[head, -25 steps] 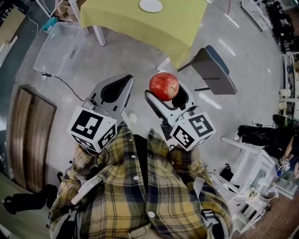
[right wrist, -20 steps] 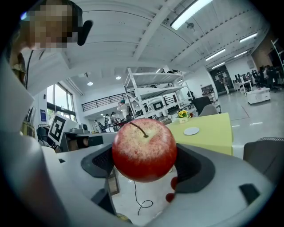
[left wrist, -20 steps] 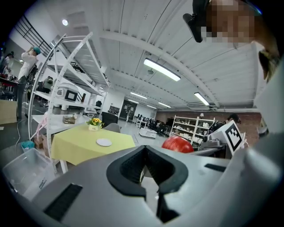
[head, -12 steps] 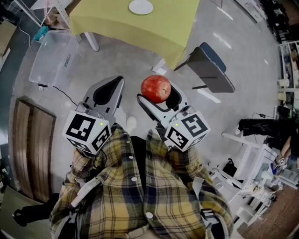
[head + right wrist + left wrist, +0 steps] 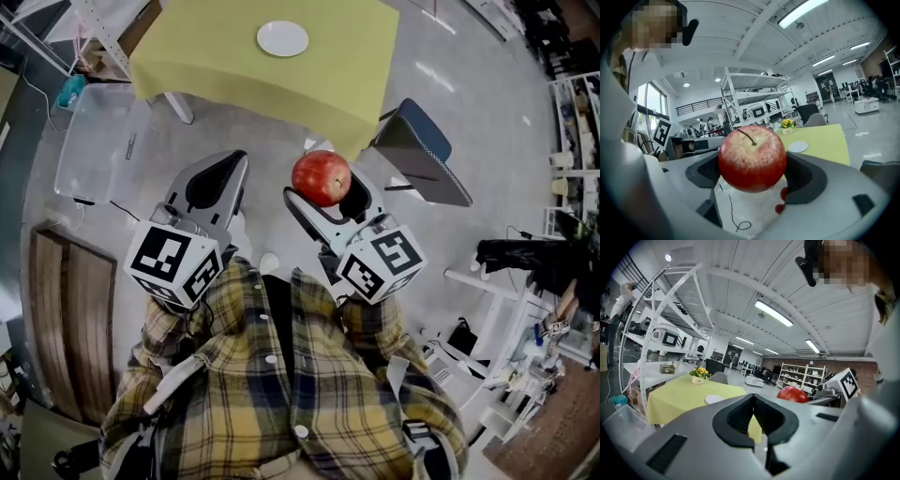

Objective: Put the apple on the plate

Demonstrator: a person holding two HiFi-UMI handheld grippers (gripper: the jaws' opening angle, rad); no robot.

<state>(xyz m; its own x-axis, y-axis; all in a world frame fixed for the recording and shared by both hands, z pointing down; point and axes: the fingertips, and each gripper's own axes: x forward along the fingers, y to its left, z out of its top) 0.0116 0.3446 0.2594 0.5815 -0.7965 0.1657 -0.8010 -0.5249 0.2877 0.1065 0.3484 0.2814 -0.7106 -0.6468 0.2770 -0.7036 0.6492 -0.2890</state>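
Apple (image 5: pixel 752 158) off the table, pinched between the jaws of the right gripper (image 5: pixel 328 187), stem up, held over open floor in front of the person. Left gripper (image 5: pixel 214 180) alongside it, jaws pressed together on nothing. Plate (image 5: pixel 282 38) bare, on the yellow table (image 5: pixel 187 56), set back from the near edge and about midway between the side edges; well apart from the apple. Chair (image 5: pixel 417 150) by the table's near right corner. Judgement: pickup done; the carry to the table, lowering onto the plate and release are all left.
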